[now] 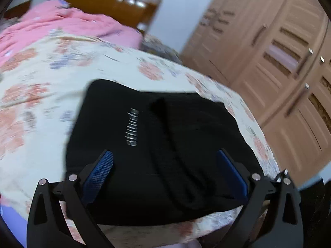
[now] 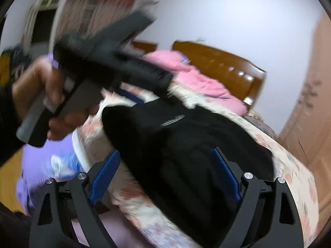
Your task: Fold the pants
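Observation:
The black pants [image 1: 182,128] lie in a folded bundle on the floral bedsheet [image 1: 41,82], near the bed's corner, with a silver print [image 1: 132,128] on top. My left gripper [image 1: 164,152] hovers over their near part, open, its blue pads [image 1: 103,169] wide apart and not pressing the cloth. In the right wrist view the same pants [image 2: 186,144] spread under my right gripper [image 2: 165,150], which is also open and holds nothing. A hand [image 2: 41,86] grips the left tool's handle at the upper left, blurred.
A pink quilt [image 1: 62,24] is heaped before the wooden headboard [image 1: 107,2]. A tall wooden wardrobe [image 1: 269,62] stands right of the bed. Purple cloth [image 2: 45,155] hangs beside the bed at the lower left. The bed's edge [image 1: 206,227] runs just under the pants.

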Demonstrator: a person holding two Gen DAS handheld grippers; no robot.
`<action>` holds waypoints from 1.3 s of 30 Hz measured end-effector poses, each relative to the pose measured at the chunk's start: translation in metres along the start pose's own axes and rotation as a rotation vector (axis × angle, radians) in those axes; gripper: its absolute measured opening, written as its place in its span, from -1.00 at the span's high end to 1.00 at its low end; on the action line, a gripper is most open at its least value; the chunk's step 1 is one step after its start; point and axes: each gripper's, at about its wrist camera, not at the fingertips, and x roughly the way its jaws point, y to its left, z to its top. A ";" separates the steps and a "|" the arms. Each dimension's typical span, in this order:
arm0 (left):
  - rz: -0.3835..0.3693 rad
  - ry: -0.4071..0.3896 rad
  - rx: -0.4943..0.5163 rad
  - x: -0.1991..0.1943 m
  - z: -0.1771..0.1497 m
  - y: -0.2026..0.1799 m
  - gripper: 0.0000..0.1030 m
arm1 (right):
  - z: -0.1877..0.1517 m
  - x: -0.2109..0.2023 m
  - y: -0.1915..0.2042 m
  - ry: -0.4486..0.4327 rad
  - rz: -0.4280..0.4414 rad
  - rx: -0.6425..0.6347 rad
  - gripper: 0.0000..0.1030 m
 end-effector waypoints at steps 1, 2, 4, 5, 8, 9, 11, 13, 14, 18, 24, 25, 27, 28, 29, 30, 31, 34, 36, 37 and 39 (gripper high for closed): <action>-0.013 0.026 0.001 0.006 0.002 -0.003 -0.94 | -0.001 -0.006 -0.007 -0.010 -0.013 0.037 -0.66; -0.029 0.057 -0.008 0.014 0.003 -0.006 -0.94 | -0.003 -0.013 -0.016 -0.020 -0.027 0.083 -0.66; -0.030 0.092 -0.020 0.025 0.002 -0.008 -0.94 | -0.010 -0.025 -0.044 -0.024 -0.045 0.196 -0.66; -0.031 0.107 -0.018 0.030 -0.001 -0.011 -0.94 | -0.014 -0.027 -0.056 -0.019 -0.060 0.240 -0.66; -0.013 0.139 0.014 0.044 -0.008 -0.021 -0.94 | -0.027 -0.029 -0.089 -0.011 -0.087 0.358 -0.66; -0.013 0.149 0.033 0.048 -0.010 -0.026 -0.94 | -0.028 -0.028 -0.099 -0.010 -0.055 0.412 -0.64; -0.046 0.164 0.046 0.053 -0.011 -0.035 -0.94 | -0.021 -0.022 -0.113 0.004 -0.003 0.471 -0.56; -0.048 0.162 0.028 0.056 -0.008 -0.036 -0.94 | -0.005 -0.007 -0.119 0.072 -0.005 0.431 -0.44; -0.076 0.155 0.000 0.057 -0.007 -0.033 -0.94 | 0.004 0.006 -0.117 0.106 -0.035 0.374 -0.43; -0.217 0.112 -0.092 0.052 -0.002 -0.018 -0.94 | 0.023 0.053 -0.145 0.262 -0.081 0.279 -0.35; -0.253 0.085 -0.081 0.056 -0.007 -0.016 -0.96 | 0.010 0.107 -0.121 0.394 0.034 0.146 0.00; -0.258 0.080 -0.089 0.057 -0.007 -0.014 -0.96 | 0.014 0.107 -0.113 0.391 0.081 0.110 0.00; -0.278 0.078 -0.102 0.057 -0.006 -0.011 -0.96 | 0.018 0.112 -0.110 0.403 0.137 0.098 0.00; -0.285 0.078 -0.104 0.058 -0.005 -0.012 -0.96 | 0.017 0.117 -0.116 0.419 0.168 0.125 0.00; -0.289 0.081 -0.102 0.059 -0.004 -0.012 -0.96 | 0.015 0.118 -0.121 0.419 0.200 0.153 0.00; -0.292 0.084 -0.098 0.060 -0.003 -0.012 -0.96 | 0.014 0.120 -0.127 0.408 0.235 0.181 0.00; -0.292 0.087 -0.095 0.062 -0.002 -0.012 -0.96 | 0.012 0.118 -0.132 0.390 0.280 0.212 0.00; -0.287 0.093 -0.062 0.069 0.000 -0.020 -0.96 | 0.006 0.116 -0.139 0.359 0.330 0.270 -0.01; -0.258 0.082 -0.018 0.070 -0.001 -0.029 -0.95 | 0.005 0.113 -0.142 0.346 0.344 0.298 -0.01; -0.258 0.091 -0.005 0.071 -0.002 -0.031 -0.90 | 0.004 0.111 -0.146 0.333 0.364 0.330 -0.02; -0.226 0.110 0.047 0.072 -0.007 -0.034 -0.71 | 0.000 0.109 -0.157 0.314 0.414 0.403 -0.03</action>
